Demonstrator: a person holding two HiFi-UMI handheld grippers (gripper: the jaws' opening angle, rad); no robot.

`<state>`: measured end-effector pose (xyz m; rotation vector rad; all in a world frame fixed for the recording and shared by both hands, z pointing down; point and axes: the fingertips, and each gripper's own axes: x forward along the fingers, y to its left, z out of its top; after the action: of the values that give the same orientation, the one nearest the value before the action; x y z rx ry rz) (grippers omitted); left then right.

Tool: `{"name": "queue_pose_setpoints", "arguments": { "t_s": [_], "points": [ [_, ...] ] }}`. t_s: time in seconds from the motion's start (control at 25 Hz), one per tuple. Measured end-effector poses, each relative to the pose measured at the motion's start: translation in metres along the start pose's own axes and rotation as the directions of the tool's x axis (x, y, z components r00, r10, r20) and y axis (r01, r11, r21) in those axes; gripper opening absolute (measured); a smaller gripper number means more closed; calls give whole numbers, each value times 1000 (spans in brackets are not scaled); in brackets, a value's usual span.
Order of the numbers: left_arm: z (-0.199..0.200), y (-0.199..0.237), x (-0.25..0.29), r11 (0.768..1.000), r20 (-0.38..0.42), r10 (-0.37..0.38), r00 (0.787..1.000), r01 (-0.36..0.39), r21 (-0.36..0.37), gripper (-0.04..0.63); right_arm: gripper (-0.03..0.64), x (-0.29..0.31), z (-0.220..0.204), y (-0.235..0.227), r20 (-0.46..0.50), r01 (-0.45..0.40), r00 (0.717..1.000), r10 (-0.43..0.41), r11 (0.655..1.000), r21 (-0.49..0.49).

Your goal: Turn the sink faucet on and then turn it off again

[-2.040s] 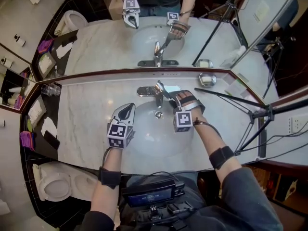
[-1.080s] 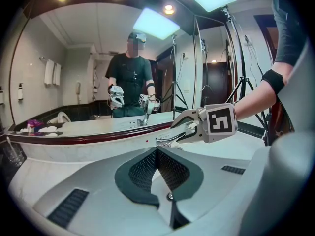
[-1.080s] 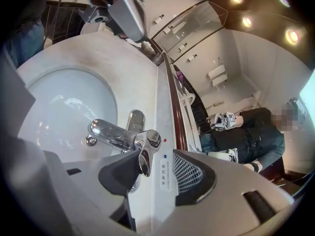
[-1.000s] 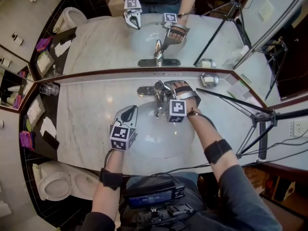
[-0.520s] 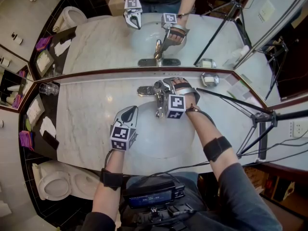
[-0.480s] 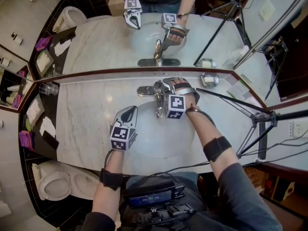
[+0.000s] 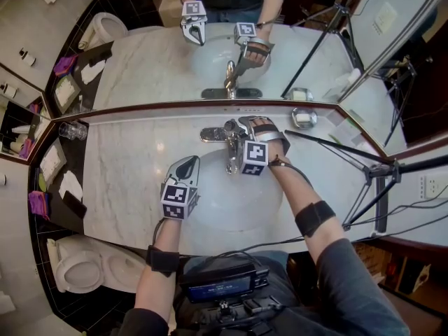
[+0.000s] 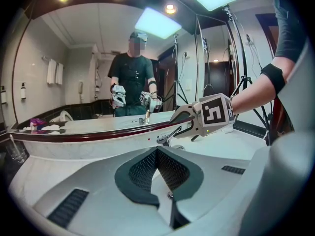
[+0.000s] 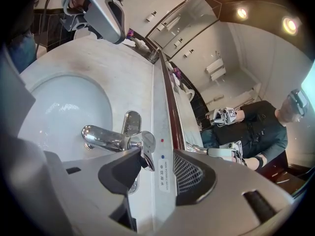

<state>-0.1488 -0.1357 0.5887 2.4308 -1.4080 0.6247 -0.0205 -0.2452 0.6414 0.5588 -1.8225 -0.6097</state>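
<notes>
Nearer by far, the right gripper (image 9: pixel 156 167) sets released jaws either side of the faucet (image 9: pixel 106 139) lever (image 9: pixel 143 150) at the sink (image 7: pixel 210 212)'s 12 o'clock, spout pointing to 6, while the left gripper (image 8: pixel 157 156), clenched empty, hangs at 8.

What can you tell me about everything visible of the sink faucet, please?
The faucet is polished chrome: a short spout reaching over the white basin, an oblong base plate on the marble counter beside the mirror. No water shows. The right hand-held gripper has open jaws at its head; contact is unclear.
</notes>
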Motion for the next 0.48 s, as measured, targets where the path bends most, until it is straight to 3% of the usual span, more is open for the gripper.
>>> {"name": "queue_pose_setpoints", "arguments": {
  "t_s": [0.2,0.48],
  "points": [
    [4,2,-4,1000,15,6,1000,-6,0,0,227,-11,-9,9,-24,-14,1000,15,1000,22],
    [14,7,-11,1000,46,17,999,-17,-1,0,209,-42,-23,18,-28,-12,999,16,991,133]
  ]
}}
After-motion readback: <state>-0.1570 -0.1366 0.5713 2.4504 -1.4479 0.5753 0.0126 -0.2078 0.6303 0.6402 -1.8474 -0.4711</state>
